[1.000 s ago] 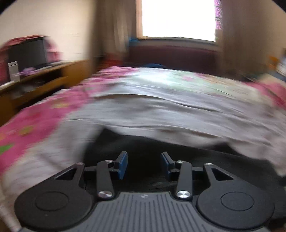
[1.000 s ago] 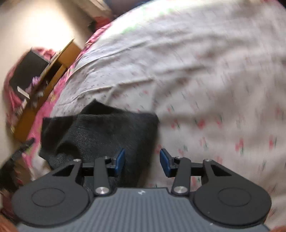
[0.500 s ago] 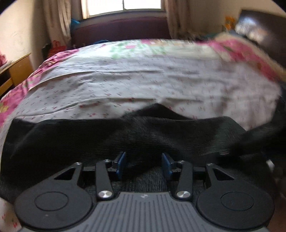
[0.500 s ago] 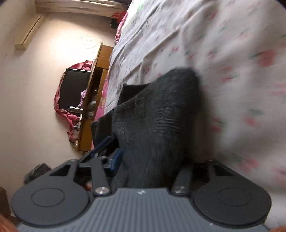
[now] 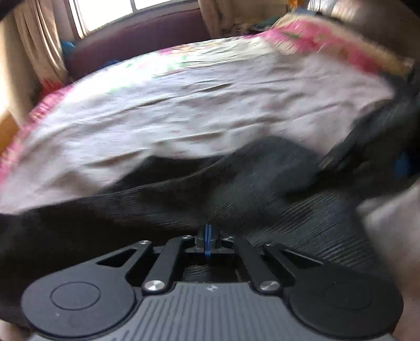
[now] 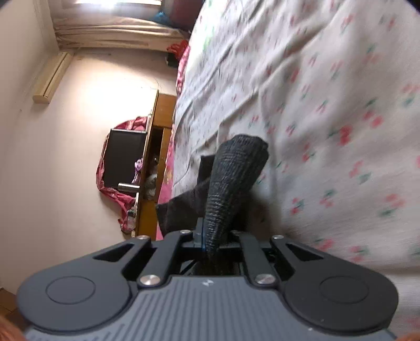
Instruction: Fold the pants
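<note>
Right claw (image 6: 210,241) is closing on a bunched ridge of the pants (image 6: 233,178); left claw (image 5: 208,240), at six o'clock, pinches their edge, likely for lifting off the bed (image 5: 183,105).

A bed (image 6: 328,91) covered by a flowered sheet is seen beside a pale wall (image 6: 65,157). A wooden desk (image 6: 155,147) is set against it. Daylight is admitted through a curtained window (image 5: 105,15).

Both the left gripper (image 5: 208,237) and right gripper (image 6: 210,237), open before, now pinch the pants (image 5: 262,188).
</note>
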Demonstrator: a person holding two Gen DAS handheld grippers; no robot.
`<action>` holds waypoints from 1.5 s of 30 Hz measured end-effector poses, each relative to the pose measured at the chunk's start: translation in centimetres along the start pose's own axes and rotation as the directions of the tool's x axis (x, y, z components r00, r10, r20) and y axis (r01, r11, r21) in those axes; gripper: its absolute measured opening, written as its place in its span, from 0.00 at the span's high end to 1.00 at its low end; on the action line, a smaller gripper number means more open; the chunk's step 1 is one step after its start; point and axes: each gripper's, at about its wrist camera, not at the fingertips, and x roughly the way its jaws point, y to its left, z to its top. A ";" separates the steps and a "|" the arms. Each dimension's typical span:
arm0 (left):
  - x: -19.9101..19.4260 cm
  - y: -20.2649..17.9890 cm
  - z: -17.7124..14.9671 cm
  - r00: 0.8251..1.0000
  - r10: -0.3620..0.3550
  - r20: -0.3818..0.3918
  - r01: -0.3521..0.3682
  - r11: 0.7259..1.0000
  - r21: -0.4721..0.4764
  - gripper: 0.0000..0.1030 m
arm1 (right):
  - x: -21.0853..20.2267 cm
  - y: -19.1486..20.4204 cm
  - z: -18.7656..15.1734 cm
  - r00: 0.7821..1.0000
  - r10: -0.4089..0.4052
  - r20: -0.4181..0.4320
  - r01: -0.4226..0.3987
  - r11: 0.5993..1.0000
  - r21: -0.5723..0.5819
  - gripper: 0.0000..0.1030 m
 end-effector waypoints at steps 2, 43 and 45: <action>0.5 -1.8 0.2 1.000 0.023 0.016 -0.024 0.995 0.097 0.89 | 0.5 -1.0 -0.2 1.000 -0.011 -0.028 0.011 1.000 0.000 0.91; -3.0 -2.8 3.1 0.988 -0.017 0.156 0.019 1.000 -0.017 0.68 | -10.3 -0.4 -1.5 0.937 -0.322 0.138 0.326 0.945 -0.012 0.92; -1.8 0.5 2.3 0.983 0.110 0.146 -0.101 0.993 -0.068 0.66 | -9.6 -0.5 -1.7 0.928 -0.345 0.142 0.349 0.937 0.004 0.92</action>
